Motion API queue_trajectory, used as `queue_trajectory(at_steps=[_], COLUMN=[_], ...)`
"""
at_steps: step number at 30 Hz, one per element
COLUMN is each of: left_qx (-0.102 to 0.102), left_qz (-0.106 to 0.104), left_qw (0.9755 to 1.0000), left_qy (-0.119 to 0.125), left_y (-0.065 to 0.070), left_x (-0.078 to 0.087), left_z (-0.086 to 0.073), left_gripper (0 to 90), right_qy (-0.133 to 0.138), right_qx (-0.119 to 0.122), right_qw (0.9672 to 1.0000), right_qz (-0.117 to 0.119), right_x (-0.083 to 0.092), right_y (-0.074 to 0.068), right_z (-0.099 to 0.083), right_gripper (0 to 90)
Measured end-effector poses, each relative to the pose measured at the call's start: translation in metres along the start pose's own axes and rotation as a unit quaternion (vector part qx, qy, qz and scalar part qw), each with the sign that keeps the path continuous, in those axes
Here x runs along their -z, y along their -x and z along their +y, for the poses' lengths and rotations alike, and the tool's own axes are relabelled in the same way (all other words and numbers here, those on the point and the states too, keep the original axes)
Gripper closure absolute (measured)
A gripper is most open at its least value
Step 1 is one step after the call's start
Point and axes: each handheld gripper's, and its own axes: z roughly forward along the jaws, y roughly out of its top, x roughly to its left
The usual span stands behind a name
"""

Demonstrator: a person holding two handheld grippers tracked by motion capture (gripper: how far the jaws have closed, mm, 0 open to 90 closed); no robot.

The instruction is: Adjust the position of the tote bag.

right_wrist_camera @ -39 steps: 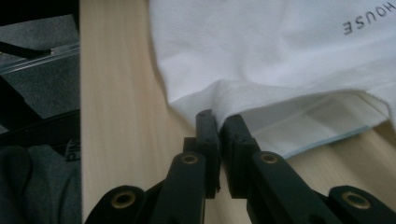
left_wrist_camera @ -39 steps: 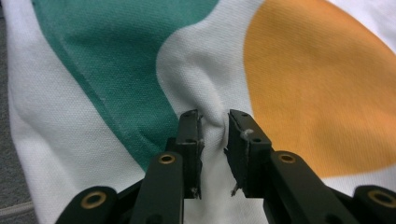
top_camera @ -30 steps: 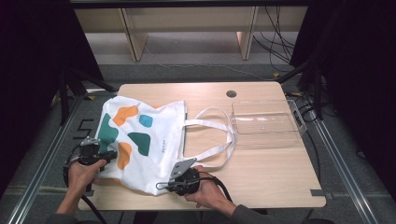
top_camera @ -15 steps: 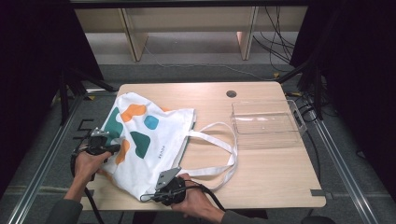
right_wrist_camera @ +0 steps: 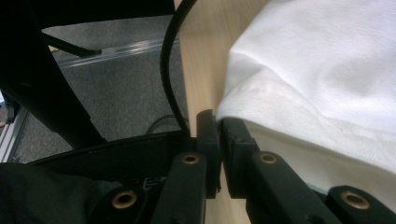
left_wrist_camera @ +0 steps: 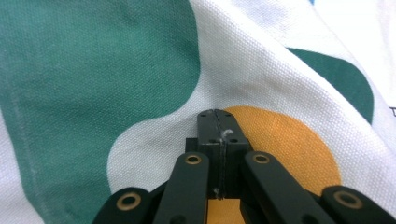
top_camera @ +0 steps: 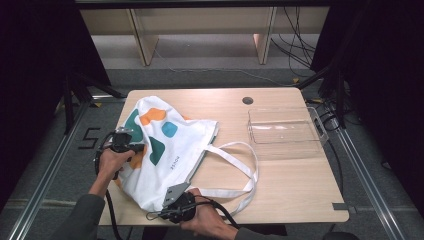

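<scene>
White tote bag [top_camera: 167, 150] with teal, orange and blue blobs lies rumpled on the left half of the desk [top_camera: 290, 175], skewed so one corner points to the far left edge and the lower edge hangs near the front edge. Its two white straps [top_camera: 240, 170] loop out to the right, flat on the wood, well apart from the clear plastic tray [top_camera: 285, 132] at the right rear.

Left gripper [top_camera: 131, 148] sits at the bag's left edge, hand [top_camera: 111, 162] wrapped round it — jaws pressed together with cloth pinched between them. In the left gripper view the jaw tips [left_wrist_camera: 217, 128] meet on the fabric right where an orange patch [left_wrist_camera: 289, 149] borders white, a big teal patch [left_wrist_camera: 93, 70] above left. Left jaws have just been closing, with bag cloth between them.

Right gripper [top_camera: 172, 196] is at the bag's lower front corner near the desk's front edge, grey plate on top, cable trailing — jaws closed on the bag's hem. In the right gripper view the tips [right_wrist_camera: 218, 122] clamp the thick folded edge of white cloth [right_wrist_camera: 317, 84], bare desk strip just beside it, grey floor [right_wrist_camera: 116, 93] and a black cable [right_wrist_camera: 170, 65] to the left.

Small dark round hole [top_camera: 247, 100] in the desk near the rear edge.
</scene>
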Motion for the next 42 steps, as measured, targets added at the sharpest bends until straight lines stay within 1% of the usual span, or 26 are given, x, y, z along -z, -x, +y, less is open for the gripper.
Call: queue_trajectory(at_steps=[2, 5, 8, 12, 15, 16, 17, 18, 19, 20, 22, 23, 24, 25, 26, 27, 28, 29, 30, 31, 32, 34, 35, 36, 39, 42], left_qx=[-0.004, -0.007, -0.01, -0.021, -0.014, -0.009, 0.0, 0.004, 0.004, 0.001, 0.011, 0.004, 0.012, 0.002, 0.002, 0.007, 0.008, 0.015, 0.012, 0.011, 0.003, -0.002, -0.014, -0.014, -0.037, -0.08], left_qz=[-0.001, -0.001, -0.008, 0.0, -0.011, -0.012, -0.011, 0.004, 0.004, 0.016, 0.03, 0.029, 0.027, 0.022, 0.022, 0.013, 0.004, -0.007, -0.011, -0.018, -0.02, -0.03, -0.032, -0.032, -0.046, -0.045], left_qw=[1.0, 1.0, 0.9999, 0.9998, 0.9998, 0.9998, 0.9999, 0.9999, 0.9999, 0.9997, 0.9989, 0.9991, 0.9988, 0.9988, 0.9988, 0.9984, 0.9983, 0.9975, 0.9974, 0.9971, 0.9972, 0.997, 0.9969, 0.9969, 0.9966, 0.9954], left_qy=[0.0, 0.0, 0.006, 0.008, 0.01, 0.01, 0.011, 0.012, 0.012, 0.017, 0.032, 0.03, 0.04, 0.042, 0.042, 0.055, 0.058, 0.068, 0.07, 0.073, 0.072, 0.072, 0.07, 0.07, 0.058, 0.028], left_y=[0.002, 0.005, 0.007, 0.013, 0.008, 0.007, 0.005, 0.006, 0.006, 0.008, 0.013, 0.015, 0.019, 0.029, 0.029, 0.038, 0.043, 0.052, 0.057, 0.064, 0.071, 0.086, 0.101, 0.101, 0.123, 0.139], left_x=[-0.005, -0.013, -0.023, -0.03, -0.029, -0.028, -0.025, -0.018, -0.018, -0.012, 0.0, 0.009, 0.014, 0.031, 0.031, 0.039, 0.044, 0.053, 0.057, 0.063, 0.068, 0.078, 0.084, 0.084, 0.091, 0.092], left_z=[0.005, 0.013, 0.02, 0.028, 0.027, 0.026, 0.024, 0.021, 0.021, 0.018, 0.012, 0.01, 0.008, 0.002, 0.002, -0.003, -0.007, -0.013, -0.017, -0.023, -0.028, -0.039, -0.048, -0.048, -0.059, -0.067], left_gripper=[89.6, 89.6, 89.6, 89.6, 89.0, 89.0, 78.9, 73.5, 68.5, 68.5, 52.6, 49.0, 46.2, 39.7, 37.8, 36.3, 36.3, 35.9, 35.1, 35.1, 32.9, 31.8, 30.7, 29.6, 29.2, 28.8], right_qy=[-0.003, -0.006, -0.005, 0.002, 0.018, 0.018, 0.015, 0.016, 0.016, 0.022, 0.03, 0.037, 0.034, 0.03, 0.03, 0.02, 0.02, 0.018, 0.016, 0.016, 0.024, 0.012, 0.01, -0.002, -0.017, -0.017], right_qx=[-0.007, 0.003, -0.006, 0.001, 0.01, 0.01, -0.004, -0.011, -0.011, -0.001, -0.036, -0.042, -0.053, -0.068, -0.068, -0.089, -0.089, -0.096, -0.111, -0.111, -0.114, -0.116, -0.121, -0.129, -0.14, -0.149], right_qw=[1.0, 1.0, 0.9998, 0.9999, 0.9997, 0.9997, 0.9992, 0.9985, 0.9985, 0.9973, 0.9929, 0.9904, 0.9883, 0.9816, 0.9816, 0.9758, 0.9758, 0.9729, 0.9673, 0.9673, 0.9624, 0.9601, 0.9569, 0.9565, 0.955, 0.9518], right_qz=[-0.002, -0.001, 0.021, 0.016, -0.011, -0.011, -0.037, -0.051, -0.051, -0.07, -0.11, -0.127, -0.139, -0.176, -0.176, -0.199, -0.199, -0.21, -0.227, -0.227, -0.245, -0.254, -0.264, -0.262, -0.261, -0.268], right_x=[-0.003, -0.007, -0.016, -0.022, 0.002, 0.002, 0.023, 0.03, 0.03, 0.039, 0.06, 0.069, 0.077, 0.091, 0.091, 0.102, 0.102, 0.106, 0.112, 0.112, 0.117, 0.121, 0.122, 0.125, 0.124, 0.118], right_y=[-0.004, -0.004, -0.01, -0.014, 0.0, 0.0, 0.014, 0.02, 0.02, 0.032, 0.053, 0.063, 0.072, 0.087, 0.087, 0.103, 0.103, 0.109, 0.123, 0.123, 0.133, 0.139, 0.142, 0.145, 0.155, 0.16], right_z=[0.0, 0.002, 0.006, 0.015, 0.02, 0.02, 0.019, 0.018, 0.018, 0.015, 0.003, -0.003, -0.009, -0.021, -0.021, -0.033, -0.033, -0.037, -0.045, -0.045, -0.049, -0.049, -0.05, -0.051, -0.055, -0.059], right_gripper=[87.9, 90.0, 90.0, 90.0, 90.0, 90.0, 86.4, 84.4, 84.4, 82.2, 76.9, 73.8, 69.5, 64.3, 64.3, 59.3, 59.3, 56.7, 53.8, 53.8, 50.4, 48.5, 47.1, 46.4, 44.0, 42.9])
